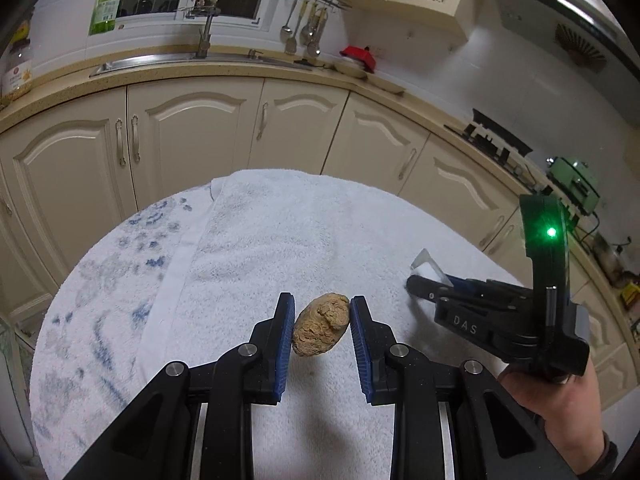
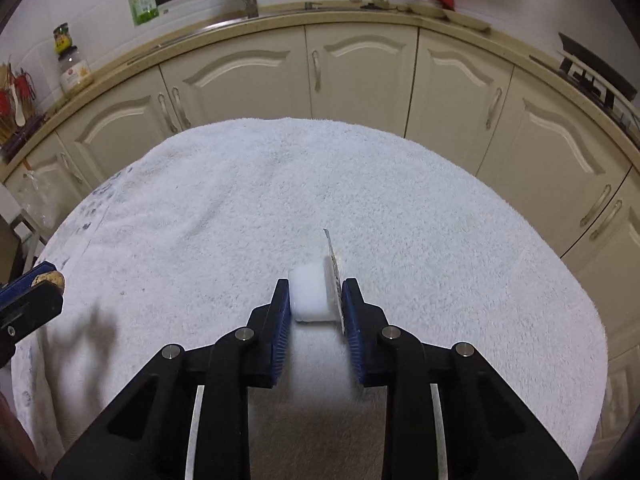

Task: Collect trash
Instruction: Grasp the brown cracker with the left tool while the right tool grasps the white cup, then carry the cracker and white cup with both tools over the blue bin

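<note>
My left gripper [image 1: 322, 312] is shut on a brown crumpled lump of trash [image 1: 320, 330] and holds it above the white towel [image 1: 280, 240] that covers the table. My right gripper [image 2: 316, 300] is shut on a small white plastic cup with a peeled foil lid [image 2: 314, 296], just over the towel [image 2: 280, 200]. In the left wrist view the right gripper [image 1: 416, 280] is off to the right with the cup [image 1: 426, 266] at its tip. In the right wrist view the left gripper's fingertips [image 2: 28, 284] and the brown lump [image 2: 50, 278] show at the left edge.
Cream kitchen cabinets [image 1: 192, 132] with a counter, sink [image 1: 160, 62] and faucet run behind the table. A stove [image 1: 496, 140] and green appliance [image 1: 576, 184] stand at the right. A jar [image 2: 74, 72] and green bottle [image 2: 144, 2] sit on the counter at left.
</note>
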